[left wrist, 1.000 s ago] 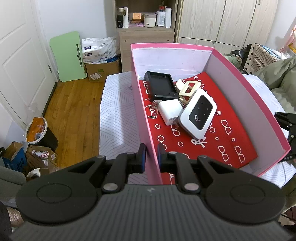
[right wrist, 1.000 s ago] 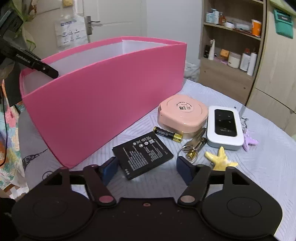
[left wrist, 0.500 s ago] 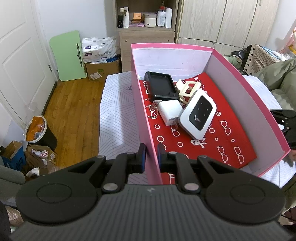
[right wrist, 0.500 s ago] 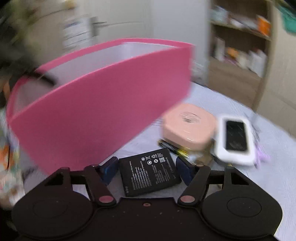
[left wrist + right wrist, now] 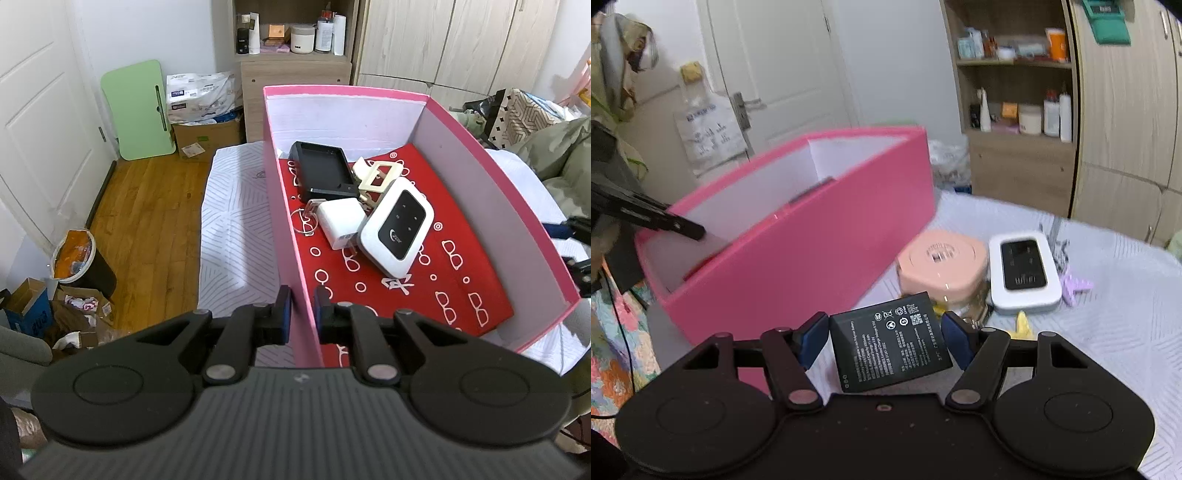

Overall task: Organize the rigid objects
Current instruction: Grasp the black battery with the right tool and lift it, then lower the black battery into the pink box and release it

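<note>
My left gripper [image 5: 302, 308] is shut on the near left wall of the pink box [image 5: 282, 206]. The box holds a black tray [image 5: 320, 171], a white charger [image 5: 340, 221], a white pocket router [image 5: 397, 232] and a beige frame [image 5: 380, 175] on a red liner. My right gripper [image 5: 884, 338] is shut on a flat black battery [image 5: 892, 341] and holds it above the bed, beside the pink box [image 5: 812, 251]. The left gripper shows at the box's end in the right wrist view [image 5: 679, 227].
On the white patterned bedspread [image 5: 1108, 325] lie a round peach case [image 5: 942, 264], a second white router [image 5: 1025, 271], a purple star [image 5: 1075, 288] and a yellow star [image 5: 1023, 325]. A shelf unit [image 5: 1015, 92] and wardrobe stand behind.
My right gripper has closed on the black battery and lifted it off the bedspread. The left gripper has kept its hold on the box wall.
</note>
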`<state>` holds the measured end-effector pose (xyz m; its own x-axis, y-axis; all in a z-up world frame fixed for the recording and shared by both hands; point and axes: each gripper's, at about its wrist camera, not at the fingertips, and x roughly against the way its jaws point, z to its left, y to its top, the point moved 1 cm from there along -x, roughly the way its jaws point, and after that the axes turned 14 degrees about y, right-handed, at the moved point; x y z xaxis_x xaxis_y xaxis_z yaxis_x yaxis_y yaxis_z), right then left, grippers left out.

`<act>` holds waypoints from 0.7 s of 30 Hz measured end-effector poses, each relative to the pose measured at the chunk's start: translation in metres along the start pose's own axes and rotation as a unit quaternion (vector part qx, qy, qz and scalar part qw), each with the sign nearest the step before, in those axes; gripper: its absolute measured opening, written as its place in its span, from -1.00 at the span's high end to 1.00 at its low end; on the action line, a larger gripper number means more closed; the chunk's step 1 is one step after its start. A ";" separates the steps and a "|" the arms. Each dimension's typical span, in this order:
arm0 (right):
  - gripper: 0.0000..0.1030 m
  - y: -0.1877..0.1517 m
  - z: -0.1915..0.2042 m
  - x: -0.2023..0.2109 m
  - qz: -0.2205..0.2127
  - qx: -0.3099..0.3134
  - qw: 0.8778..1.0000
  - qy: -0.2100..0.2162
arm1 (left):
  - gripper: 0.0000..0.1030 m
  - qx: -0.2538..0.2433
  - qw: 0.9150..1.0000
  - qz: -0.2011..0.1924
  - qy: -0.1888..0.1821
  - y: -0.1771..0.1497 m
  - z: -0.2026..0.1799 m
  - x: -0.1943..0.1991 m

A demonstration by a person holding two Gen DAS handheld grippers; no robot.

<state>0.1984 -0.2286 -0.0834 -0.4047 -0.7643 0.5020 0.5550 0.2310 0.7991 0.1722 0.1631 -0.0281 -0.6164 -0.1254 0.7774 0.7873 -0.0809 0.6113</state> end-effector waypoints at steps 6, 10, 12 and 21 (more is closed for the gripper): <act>-0.40 0.018 0.014 0.019 -0.053 0.022 0.998 0.012 | 0.79 -0.006 1.000 0.004 0.004 0.002 -0.003 0.000; -0.40 0.042 0.028 0.032 -0.083 0.049 0.995 0.024 | 0.80 -0.011 1.000 0.006 0.007 0.004 -0.004 0.000; -0.40 0.054 0.036 0.035 -0.100 0.061 0.993 0.032 | 0.80 -0.019 1.000 0.009 0.008 0.005 -0.005 0.000; -0.40 0.094 0.065 -0.010 -0.057 0.028 0.990 0.128 | 0.81 -0.033 0.999 0.012 0.010 0.007 -0.007 0.003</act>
<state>0.2070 -0.1602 0.0085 -0.2613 -0.9128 0.3138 0.4721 0.1627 0.8664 0.1754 0.1553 -0.0223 -0.5976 -0.1484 0.7880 0.8014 -0.1418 0.5811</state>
